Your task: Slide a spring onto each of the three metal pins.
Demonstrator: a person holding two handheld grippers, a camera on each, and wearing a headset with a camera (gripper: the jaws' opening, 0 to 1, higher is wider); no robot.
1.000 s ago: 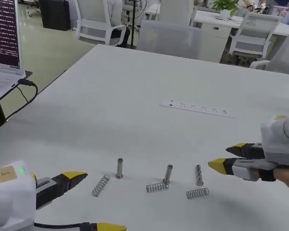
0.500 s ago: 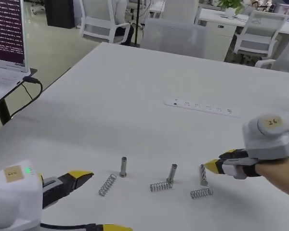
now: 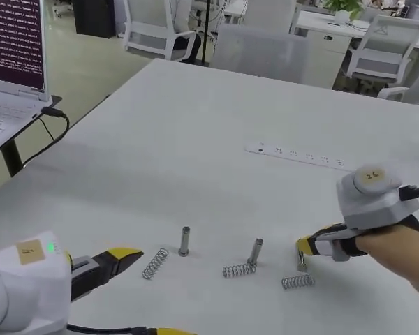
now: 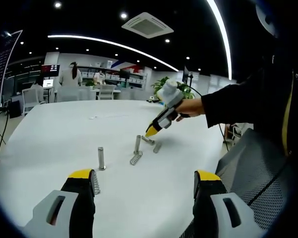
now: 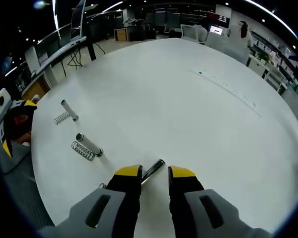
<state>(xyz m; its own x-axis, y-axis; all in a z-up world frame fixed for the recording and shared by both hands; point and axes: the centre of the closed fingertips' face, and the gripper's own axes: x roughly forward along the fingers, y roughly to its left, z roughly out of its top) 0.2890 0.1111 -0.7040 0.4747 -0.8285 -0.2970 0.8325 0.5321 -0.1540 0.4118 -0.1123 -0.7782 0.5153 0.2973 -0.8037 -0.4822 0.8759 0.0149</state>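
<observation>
Head view, lower centre: three upright metal pins in a row on the white table (image 3: 195,139), no spring on any, one lying just beside each: left pin (image 3: 185,241) with left spring (image 3: 154,263), middle pin (image 3: 255,251) with middle spring (image 3: 239,270), right pin (image 5: 153,171) with right spring (image 3: 297,281). Lower left: left gripper (image 3: 150,293), jaws spread wide, holding nothing. Lower right: right gripper (image 3: 304,246), jaws narrowly parted either side of the right pin.

Open-plan office: white desks (image 3: 320,49), swivel chairs (image 3: 153,31), laptop (image 3: 14,42) (screen lit), potted plant (image 3: 348,5), ceiling strip lights (image 4: 114,44).
</observation>
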